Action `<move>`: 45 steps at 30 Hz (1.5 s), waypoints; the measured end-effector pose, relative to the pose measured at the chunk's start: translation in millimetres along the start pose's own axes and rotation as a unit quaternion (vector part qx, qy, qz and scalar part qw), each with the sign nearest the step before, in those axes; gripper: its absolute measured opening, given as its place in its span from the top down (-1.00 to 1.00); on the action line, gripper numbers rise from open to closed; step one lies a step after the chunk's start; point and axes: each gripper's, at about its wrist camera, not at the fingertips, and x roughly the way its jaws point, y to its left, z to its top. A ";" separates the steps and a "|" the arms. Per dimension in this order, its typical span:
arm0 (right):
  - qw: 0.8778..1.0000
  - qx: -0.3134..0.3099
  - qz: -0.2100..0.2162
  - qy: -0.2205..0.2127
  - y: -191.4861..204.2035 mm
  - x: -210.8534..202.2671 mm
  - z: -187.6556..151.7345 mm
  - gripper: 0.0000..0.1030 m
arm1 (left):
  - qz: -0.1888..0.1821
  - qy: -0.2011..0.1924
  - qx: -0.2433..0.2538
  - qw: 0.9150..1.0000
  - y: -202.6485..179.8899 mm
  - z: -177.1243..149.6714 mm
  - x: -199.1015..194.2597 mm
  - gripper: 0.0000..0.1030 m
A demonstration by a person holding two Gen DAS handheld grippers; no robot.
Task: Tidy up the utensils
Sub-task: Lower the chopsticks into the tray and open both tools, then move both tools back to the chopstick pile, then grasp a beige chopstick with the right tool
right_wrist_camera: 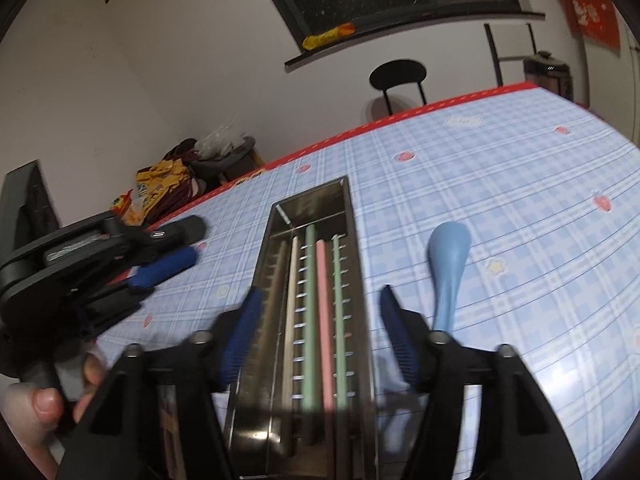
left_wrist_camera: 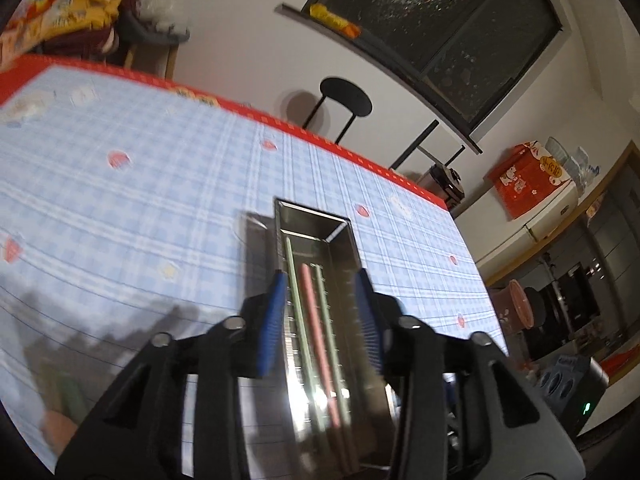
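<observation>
A long steel utensil box [left_wrist_camera: 340, 236] [right_wrist_camera: 360, 280] lies on the blue checked tablecloth. Inside lie several chopsticks: green [left_wrist_camera: 298, 304] [right_wrist_camera: 309, 320], pink [left_wrist_camera: 318, 328] [right_wrist_camera: 325, 320], and in the right wrist view a cream one [right_wrist_camera: 291, 320]. My left gripper [left_wrist_camera: 322, 286] is open and empty, its blue pads either side of the box. My right gripper [right_wrist_camera: 320, 304] is open and empty, straddling the box too. A light blue spoon [right_wrist_camera: 446, 268] lies on the cloth right of the box. The left gripper also shows at the left of the right wrist view [right_wrist_camera: 168, 266].
The table's red edge [left_wrist_camera: 304, 130] runs along the far side. A black chair [left_wrist_camera: 346, 98] [right_wrist_camera: 398, 74] stands behind it. Yellow snack bags [right_wrist_camera: 160, 184] and clutter sit off the left end. A dark box with a green light [left_wrist_camera: 576, 392] stands at the right.
</observation>
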 end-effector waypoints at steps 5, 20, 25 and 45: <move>1.000 -0.019 -0.021 -0.011 7.8 -4.9 -2.5 -0.71 | 0.037 -0.028 0.044 0.998 11.6 -2.8 -34.5 -0.10; 0.993 -0.098 -0.004 -0.067 41.0 -32.6 -23.5 -0.89 | 0.125 -0.092 0.121 0.980 95.6 -53.7 -176.6 -0.88; 0.992 -0.072 0.048 -0.087 40.3 -66.4 -41.1 -0.89 | 0.130 -0.073 0.144 0.978 117.6 -79.9 -197.2 -0.88; 0.981 -0.164 0.058 0.082 83.6 -73.2 -125.2 0.13 | 0.044 -0.009 0.191 0.980 123.4 -148.8 -176.6 -0.87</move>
